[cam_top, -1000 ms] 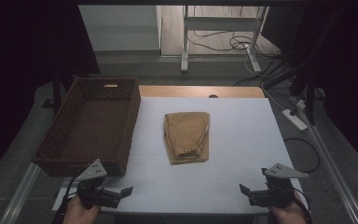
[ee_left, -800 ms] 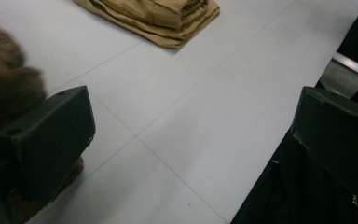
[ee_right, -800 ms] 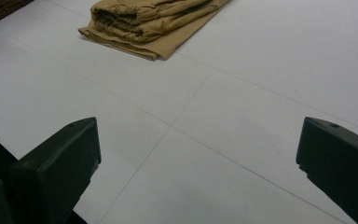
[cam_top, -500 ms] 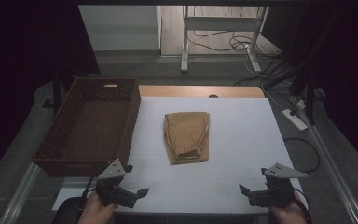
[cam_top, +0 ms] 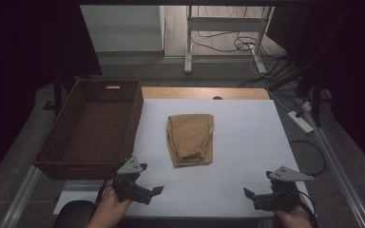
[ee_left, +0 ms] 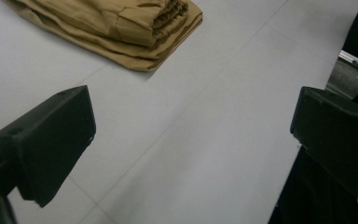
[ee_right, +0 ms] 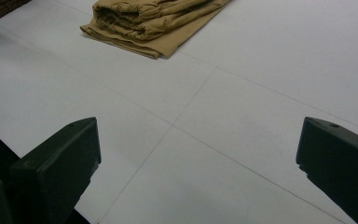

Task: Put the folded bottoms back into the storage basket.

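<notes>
The wicker basket (cam_top: 92, 128) holds nothing; folded tan trousers (cam_top: 190, 138) lie beside it, both tongs (cam_top: 156, 191) (cam_top: 248, 194) spread apart.

Tan folded trousers (cam_top: 190, 138), flat at mid-table, elastic waistband at the near end, untouched, just right of the basket (cam_top: 92, 128)

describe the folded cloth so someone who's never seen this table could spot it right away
Start at the white table and the dark wicker basket on its left side. Just right of the basket, near the table's middle, lies the folded tan garment, the one soft, flat, tan thing there, with a gathered waistband.
</notes>
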Motion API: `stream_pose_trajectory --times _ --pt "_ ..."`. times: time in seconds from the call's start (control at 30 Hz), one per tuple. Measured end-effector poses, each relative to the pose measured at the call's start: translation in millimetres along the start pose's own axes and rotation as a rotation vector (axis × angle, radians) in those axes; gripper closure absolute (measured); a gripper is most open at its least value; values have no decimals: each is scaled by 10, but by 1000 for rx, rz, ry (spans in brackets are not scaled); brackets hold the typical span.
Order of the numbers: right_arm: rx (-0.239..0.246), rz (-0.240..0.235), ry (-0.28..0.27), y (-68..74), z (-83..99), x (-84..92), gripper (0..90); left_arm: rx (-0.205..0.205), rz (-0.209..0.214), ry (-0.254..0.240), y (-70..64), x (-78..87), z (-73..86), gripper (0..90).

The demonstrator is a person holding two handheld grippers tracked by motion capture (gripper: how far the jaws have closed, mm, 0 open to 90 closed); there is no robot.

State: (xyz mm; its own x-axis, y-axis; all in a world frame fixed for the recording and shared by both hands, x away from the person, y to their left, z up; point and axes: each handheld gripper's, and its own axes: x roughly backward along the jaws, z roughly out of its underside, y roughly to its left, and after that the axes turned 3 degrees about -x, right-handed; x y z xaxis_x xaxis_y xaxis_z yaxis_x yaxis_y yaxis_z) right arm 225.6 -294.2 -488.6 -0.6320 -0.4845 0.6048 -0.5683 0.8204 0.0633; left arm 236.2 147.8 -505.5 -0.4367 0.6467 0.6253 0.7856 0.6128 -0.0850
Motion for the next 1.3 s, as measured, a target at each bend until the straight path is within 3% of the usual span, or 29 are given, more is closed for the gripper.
stream_pose_trajectory --times 0.3,0.83,1.3 --pt "1 -4 -4 1 2 7 6 -17 -6 30 97 -241 -220 0" --pt "-3 -10 -12 -4 5 13 6 28 -29 24 361 -526 -495 0" --pt "1 -13 -7 -4 3 9 6 33 -51 45 624 -786 -680 0"
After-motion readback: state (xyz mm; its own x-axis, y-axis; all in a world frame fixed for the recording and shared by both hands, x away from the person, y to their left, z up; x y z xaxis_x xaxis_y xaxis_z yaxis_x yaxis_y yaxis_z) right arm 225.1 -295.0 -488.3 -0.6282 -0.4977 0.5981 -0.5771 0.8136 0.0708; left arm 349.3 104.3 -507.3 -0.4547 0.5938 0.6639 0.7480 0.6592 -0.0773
